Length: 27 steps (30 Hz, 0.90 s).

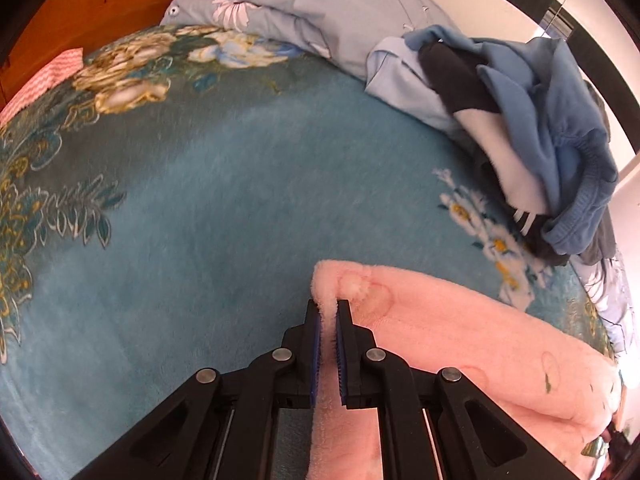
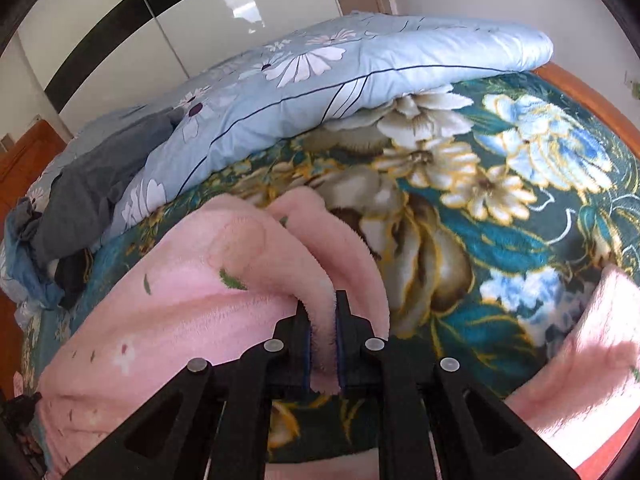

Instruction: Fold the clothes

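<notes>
While the pink fleece garment (image 1: 460,344) lies on the teal floral blanket (image 1: 200,208), your left gripper (image 1: 329,312) clenches its edge and your right gripper (image 2: 320,308) pinches another fold; a clothes pile (image 1: 532,128) sits beyond.

A pink fleece garment (image 1: 460,344), plush and printed with faint circles and small green leaf marks, is spread across a teal floral blanket (image 1: 200,184). One corner is raised and folded over on itself. In the right wrist view, a folded edge of the pink fleece garment (image 2: 224,280) is lifted, the rest draped below.
</notes>
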Tool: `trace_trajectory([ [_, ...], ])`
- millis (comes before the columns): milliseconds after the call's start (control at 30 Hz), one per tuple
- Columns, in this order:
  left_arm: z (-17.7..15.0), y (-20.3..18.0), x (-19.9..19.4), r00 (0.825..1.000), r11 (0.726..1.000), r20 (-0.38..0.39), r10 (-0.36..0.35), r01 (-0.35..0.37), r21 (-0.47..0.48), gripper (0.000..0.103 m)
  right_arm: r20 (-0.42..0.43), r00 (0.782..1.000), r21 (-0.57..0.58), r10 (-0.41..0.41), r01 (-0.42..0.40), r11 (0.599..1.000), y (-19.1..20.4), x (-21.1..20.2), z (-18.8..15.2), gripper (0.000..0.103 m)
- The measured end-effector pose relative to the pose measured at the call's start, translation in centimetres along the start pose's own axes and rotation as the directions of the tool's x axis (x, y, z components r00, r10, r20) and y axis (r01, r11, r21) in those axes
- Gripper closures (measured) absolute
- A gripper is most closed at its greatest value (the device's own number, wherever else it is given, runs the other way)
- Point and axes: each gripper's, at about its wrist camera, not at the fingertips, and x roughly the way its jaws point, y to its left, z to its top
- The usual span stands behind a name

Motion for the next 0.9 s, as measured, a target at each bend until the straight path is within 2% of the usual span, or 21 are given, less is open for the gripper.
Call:
trace_trajectory([
  [100,0.0,0.5,-0.3,1.0,1.0,0.01,-0.013,0.013,-0.014,0.095,0.026,0.999,-0.016,0.042,-0.041,0.999,-0.3,-1.2,-0.2,0.086],
  [167,0.2,0.6,-0.3,1.0,1.0,0.016,-0.013,0.013,-0.016,0.095,0.062,0.996,-0.01,0.071,-0.071,0.997,-0.7,-2.2,0.3,0.072],
  [300,0.0,0.5,0.1,1.0,1.0,0.01,-0.002,0.003,-0.021,0.095,0.133,0.983,0.109,0.124,-0.139,0.984,-3.1,-2.8,1.7,0.07],
  [467,-0.3,0.6,0.0,1.0,1.0,0.007,0.001,-0.001,-0.018,0.094,0.042,0.99,0.258,0.137,-0.143,0.955,-5.0,1.6,3.2,0.07],
  [567,-0.5,0.7,-0.1,1.0,1.0,0.0,-0.005,0.005,-0.024,0.092,-0.013,0.986,0.262,0.163,-0.154,0.953,-4.4,3.9,3.4,0.07],
  [700,-0.8,0.8,-0.1,1.0,1.0,-0.005,-0.005,0.005,-0.028,0.091,-0.037,0.992,0.203,0.123,-0.113,0.973,-2.6,4.9,3.6,0.069],
  [733,-0.8,0.9,-0.1,1.0,1.0,-0.005,-0.005,0.005,-0.031,0.091,-0.036,0.993,0.192,0.114,-0.105,0.976,-2.4,4.9,3.6,0.074],
  [767,-0.8,0.9,-0.1,1.0,0.999,-0.006,-0.004,0.004,-0.032,0.091,-0.032,0.993,0.185,0.112,-0.104,0.977,-2.2,4.7,3.7,0.093],
  [867,-0.7,0.7,-0.3,1.0,1.0,-0.004,0.001,-0.001,-0.029,0.091,0.019,0.995,0.176,0.1,-0.102,0.979,-2.2,3.2,4.7,0.095],
  [900,-0.7,0.6,-0.4,1.0,1.0,-0.003,0.003,-0.003,-0.026,0.091,0.067,0.993,0.178,0.095,-0.106,0.978,-2.5,2.1,5.2,0.096],
])
